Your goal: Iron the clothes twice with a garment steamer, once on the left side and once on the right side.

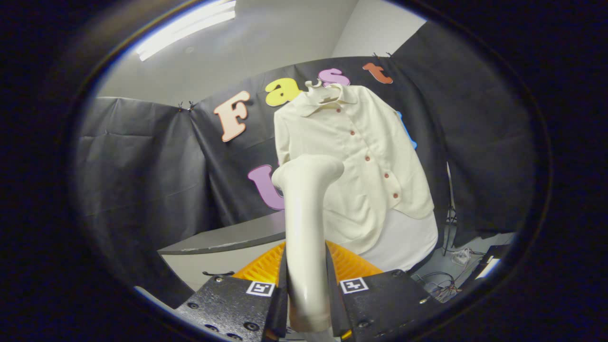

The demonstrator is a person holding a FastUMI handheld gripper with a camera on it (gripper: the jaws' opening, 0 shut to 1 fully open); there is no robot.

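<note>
The gripper (pixel 306 304) is pointing up and forward. Its two fingers (pixel 280 294) are squeezing in from both sides, one on the left and one on the right. They are holding tight on the steamer (pixel 304 228) handle standing up between them.

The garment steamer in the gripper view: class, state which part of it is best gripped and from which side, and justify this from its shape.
Grip the garment steamer on its long straight handle, from below, one finger on each flank. The handle is slim and even; the bent head at its top must face the shirt. The gripper holds it there now, both fingers pressing.
</note>
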